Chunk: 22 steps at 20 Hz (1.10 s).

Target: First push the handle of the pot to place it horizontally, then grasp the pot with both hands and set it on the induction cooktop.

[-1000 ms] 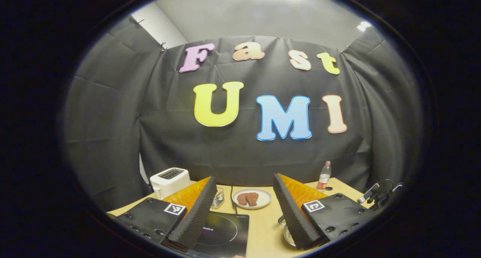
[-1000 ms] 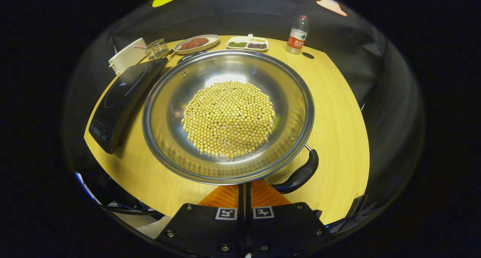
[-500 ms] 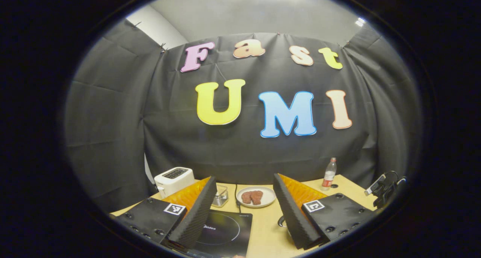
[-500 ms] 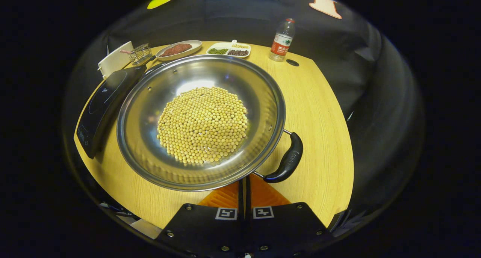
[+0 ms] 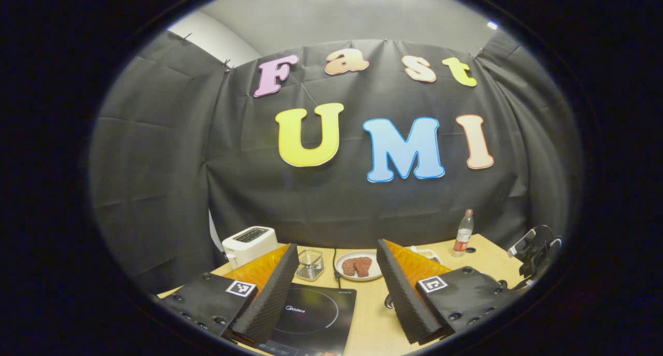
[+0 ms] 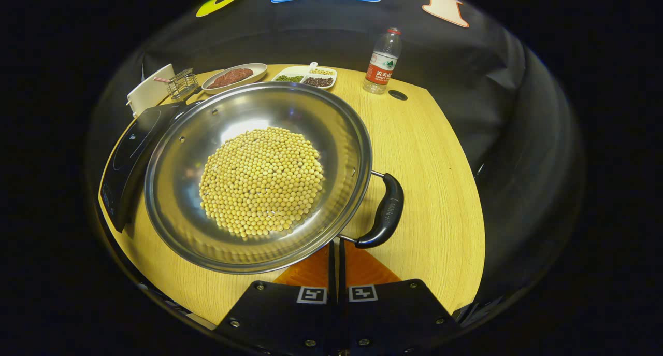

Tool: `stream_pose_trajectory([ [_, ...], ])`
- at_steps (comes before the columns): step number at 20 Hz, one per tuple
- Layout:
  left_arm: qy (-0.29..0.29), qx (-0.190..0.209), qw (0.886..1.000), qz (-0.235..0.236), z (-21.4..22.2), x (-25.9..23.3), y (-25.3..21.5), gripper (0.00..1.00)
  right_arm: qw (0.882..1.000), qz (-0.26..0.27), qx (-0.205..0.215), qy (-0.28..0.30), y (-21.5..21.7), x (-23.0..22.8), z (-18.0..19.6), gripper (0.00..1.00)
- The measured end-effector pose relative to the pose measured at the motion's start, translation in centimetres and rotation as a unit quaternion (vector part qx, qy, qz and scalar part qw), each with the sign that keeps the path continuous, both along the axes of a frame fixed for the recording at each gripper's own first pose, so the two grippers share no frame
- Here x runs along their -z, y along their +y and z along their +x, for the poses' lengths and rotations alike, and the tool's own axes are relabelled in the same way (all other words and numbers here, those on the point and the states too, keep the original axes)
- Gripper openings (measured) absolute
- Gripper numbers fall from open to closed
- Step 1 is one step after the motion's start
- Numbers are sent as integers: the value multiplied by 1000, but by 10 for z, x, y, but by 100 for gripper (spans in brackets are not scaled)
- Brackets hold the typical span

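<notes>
So the pot sits on the tabletop right next to the cooktop, its rim overlapping the cooktop's edge from my right view. It's shiny steel, wide and shallow, with a big heap of beans in it, so I'd guess it's heavy-ish and the beans will slide and roll if it tips. The steel looks slippery, so I'd only take it by the handles. The near handle is black and curved, sitting just off to the right of my right tongs, which are closed tight with nothing in them. My left tongs are wide open, hanging over the cooktop, empty.

The far handle is mostly hidden behind the rim. In the left view the pot is blocked by my own fingers; just a bit of something metal peeks out.
</notes>
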<state>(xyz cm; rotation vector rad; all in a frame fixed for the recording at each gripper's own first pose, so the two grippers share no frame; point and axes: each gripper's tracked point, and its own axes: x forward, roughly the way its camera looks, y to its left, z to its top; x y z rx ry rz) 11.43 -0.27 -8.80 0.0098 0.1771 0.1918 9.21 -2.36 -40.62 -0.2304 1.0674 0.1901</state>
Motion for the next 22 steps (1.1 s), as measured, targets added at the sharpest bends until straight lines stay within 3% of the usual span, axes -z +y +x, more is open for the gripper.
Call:
stream_pose_trajectory([
  [3,6,-5,1000,2,-3,5,3,91,1000,-5,13,-25,-2,0,16,1],
  [5,10,-6,1000,2,-4,10,1,100,999,-6,27,-40,-6,-1,24,1],
  [11,19,8,1000,-1,0,23,-12,98,995,7,60,-76,-15,-16,28,1],
  [13,17,18,1000,-5,3,25,-18,91,993,11,64,-96,-17,-28,25,1],
  [19,24,40,999,-11,13,40,-34,94,978,74,86,-174,-10,-77,29,1],
  [21,27,50,998,-12,17,47,-41,96,971,97,89,-199,-8,-95,34,32],
  [22,28,56,998,-12,19,50,-44,98,967,107,89,-212,-7,-102,37,54],
])
